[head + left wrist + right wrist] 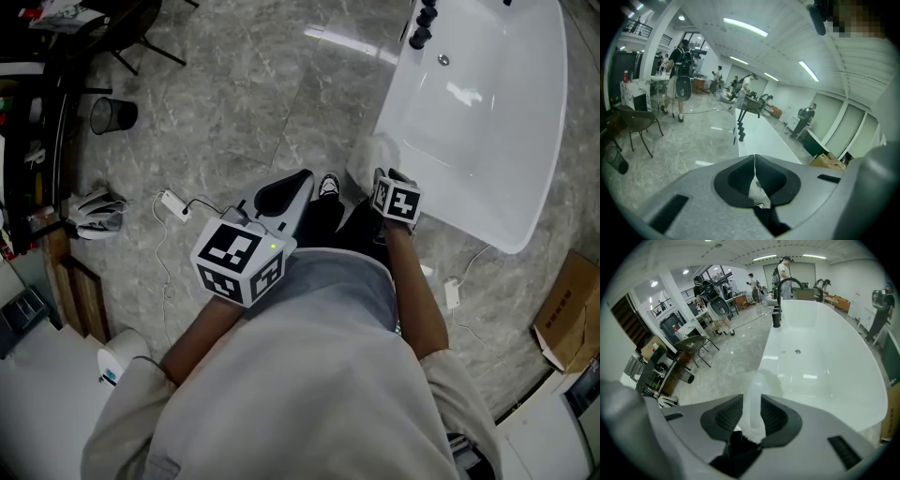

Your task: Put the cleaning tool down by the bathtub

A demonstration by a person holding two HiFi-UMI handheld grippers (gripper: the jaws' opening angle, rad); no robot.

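Note:
The white bathtub fills the upper right of the head view and lies ahead in the right gripper view. My right gripper is shut on the cleaning tool, a white fluffy piece held just above the floor beside the tub's near left rim. In the right gripper view the tool's pale handle stands clamped between the jaws of the right gripper. My left gripper hangs left of it over the floor, shut with nothing held; its jaw tips touch.
A black faucet stands at the tub's far end. On the marble floor lie a power strip with cable, a black mesh bin, a white adapter and a cardboard box. The person's shoe is beneath the grippers.

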